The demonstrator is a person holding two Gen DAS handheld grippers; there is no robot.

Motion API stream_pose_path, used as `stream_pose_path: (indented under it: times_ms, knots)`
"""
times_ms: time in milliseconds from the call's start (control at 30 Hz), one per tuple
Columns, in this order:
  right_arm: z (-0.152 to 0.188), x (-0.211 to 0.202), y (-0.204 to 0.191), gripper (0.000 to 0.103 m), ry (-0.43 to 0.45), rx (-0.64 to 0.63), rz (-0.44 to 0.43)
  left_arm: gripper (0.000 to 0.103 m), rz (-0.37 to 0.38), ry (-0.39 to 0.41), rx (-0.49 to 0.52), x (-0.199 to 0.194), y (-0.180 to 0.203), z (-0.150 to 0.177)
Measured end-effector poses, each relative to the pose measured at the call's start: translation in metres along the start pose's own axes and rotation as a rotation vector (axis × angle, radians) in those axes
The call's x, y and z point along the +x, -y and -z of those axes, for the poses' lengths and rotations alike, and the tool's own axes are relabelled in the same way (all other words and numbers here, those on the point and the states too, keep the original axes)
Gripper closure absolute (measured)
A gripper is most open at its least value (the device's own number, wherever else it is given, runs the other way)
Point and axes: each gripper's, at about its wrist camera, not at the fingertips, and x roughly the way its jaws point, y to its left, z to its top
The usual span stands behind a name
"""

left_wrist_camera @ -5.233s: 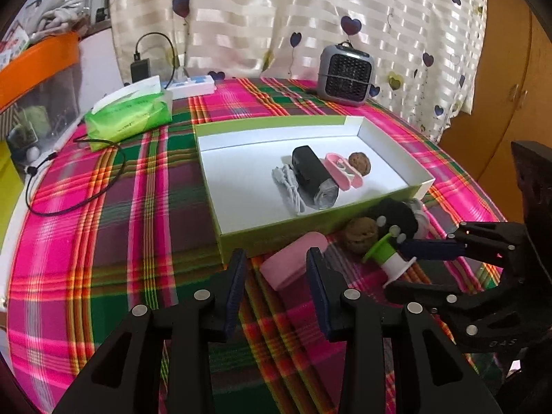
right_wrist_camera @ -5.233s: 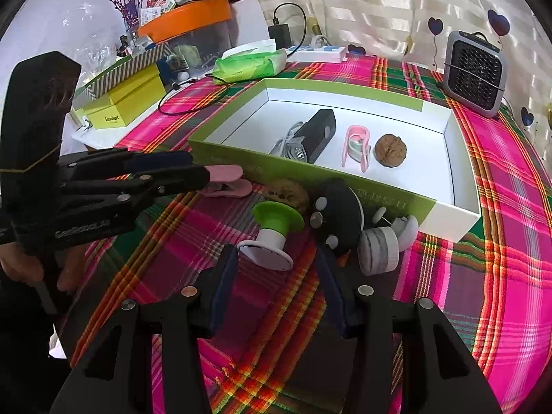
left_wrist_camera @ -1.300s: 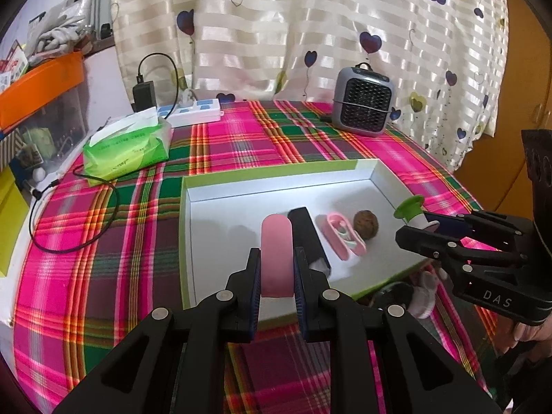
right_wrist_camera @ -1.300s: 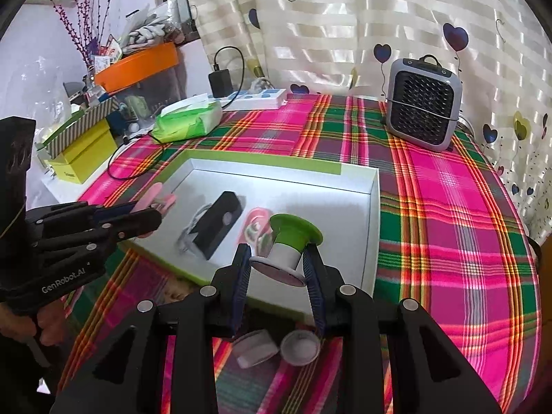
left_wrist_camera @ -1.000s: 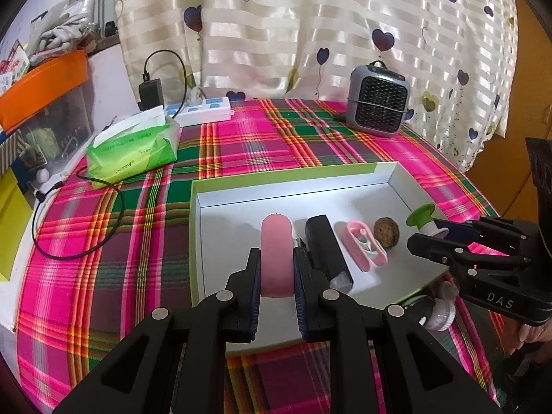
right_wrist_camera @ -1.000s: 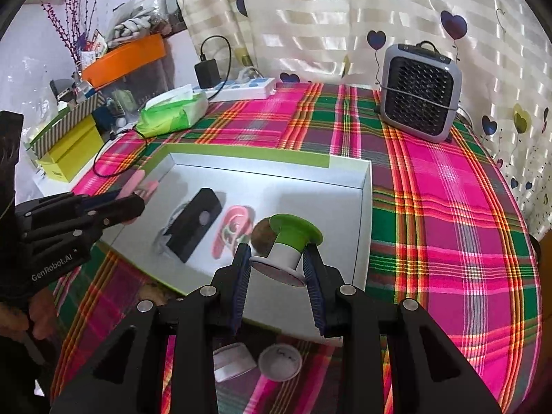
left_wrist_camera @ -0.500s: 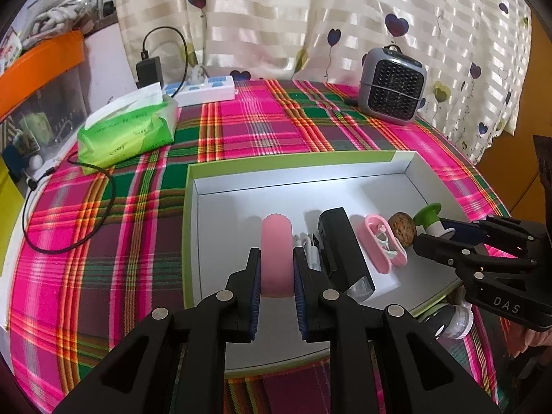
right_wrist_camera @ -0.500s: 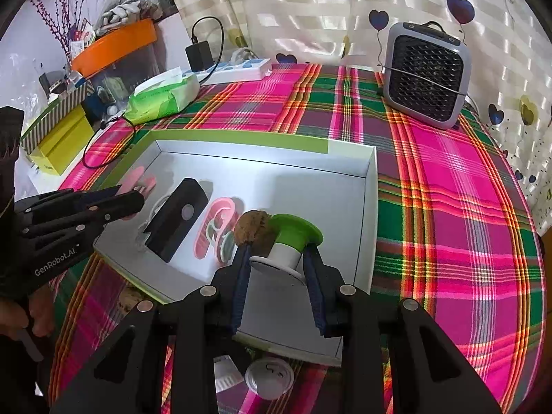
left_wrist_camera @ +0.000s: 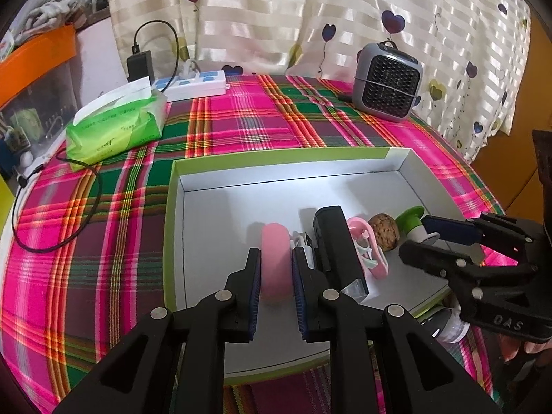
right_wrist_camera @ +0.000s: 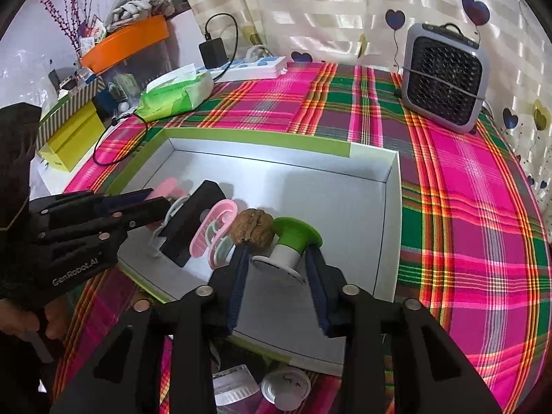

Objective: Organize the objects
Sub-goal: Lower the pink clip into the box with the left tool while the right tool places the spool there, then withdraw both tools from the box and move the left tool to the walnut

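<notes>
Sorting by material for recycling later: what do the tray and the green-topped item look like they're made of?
The tray looks like cardboard: thin folded walls, matte white inside, green paper outside. The green-topped item, between the right hand-held gripper's fingers, looks like smooth moulded plastic with a slight sheen; I can't be certain.

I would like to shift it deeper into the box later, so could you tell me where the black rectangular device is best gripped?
Grip the black rectangular device across its two long flat sides, near mid-length, coming from above. It lies flat and elongated in the box, with a white cable on one side and the pink clip close on the other, so clearance looks tight.
</notes>
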Motion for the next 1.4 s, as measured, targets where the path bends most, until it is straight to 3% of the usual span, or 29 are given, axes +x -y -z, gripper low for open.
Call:
stream_pose_path:
  times_ms: [667, 1400]
  knots:
    - [0.020, -0.041, 0.005, 0.055, 0.095, 0.046, -0.003, 0.086, 0.019, 0.082, -0.031, -0.034, 0.004, 0.010]
    - [0.044, -0.066, -0.015, 0.055, 0.109, 0.027, -0.047, 0.086, 0.023, 0.106, 0.003, -0.067, 0.019, 0.038]
